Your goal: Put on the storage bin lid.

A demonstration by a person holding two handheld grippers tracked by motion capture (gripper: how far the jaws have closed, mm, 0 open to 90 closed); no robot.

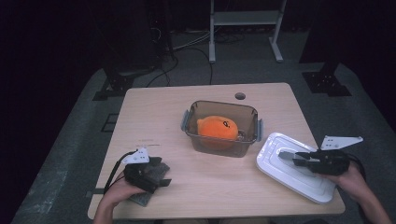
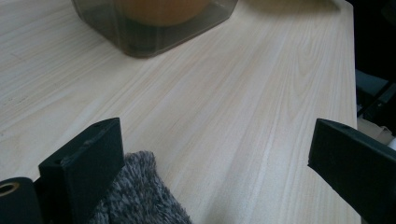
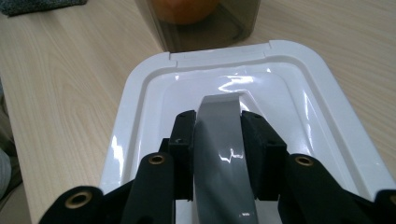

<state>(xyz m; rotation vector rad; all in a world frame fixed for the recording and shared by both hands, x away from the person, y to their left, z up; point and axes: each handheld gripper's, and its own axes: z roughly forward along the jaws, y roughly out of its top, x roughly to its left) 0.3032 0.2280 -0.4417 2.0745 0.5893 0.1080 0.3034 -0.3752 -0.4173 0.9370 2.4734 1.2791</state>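
Right fingers (image 3: 184, 140) clench the lid's (image 3: 140, 93) grey handle (image 3: 219, 140) to lift it toward the box (image 1: 219, 128) ahead; left fingers (image 2: 84, 163) gape, idle over cloth (image 2: 135, 196).

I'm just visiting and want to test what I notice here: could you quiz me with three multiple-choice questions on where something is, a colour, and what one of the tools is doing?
1. Where is the orange plush toy?
A in the clear plastic container
B on the white rectangular plastic lid
C on the floor

2. What colour is the lid's handle?
A red
B grey
C green

3. The right hand-held gripper is:
A wide open over the wooden table
B shut on the handle
C inside the container

Answers: 1 A, container walls surround it; 2 B, grey against white; 3 B, jaws press both sides of it.
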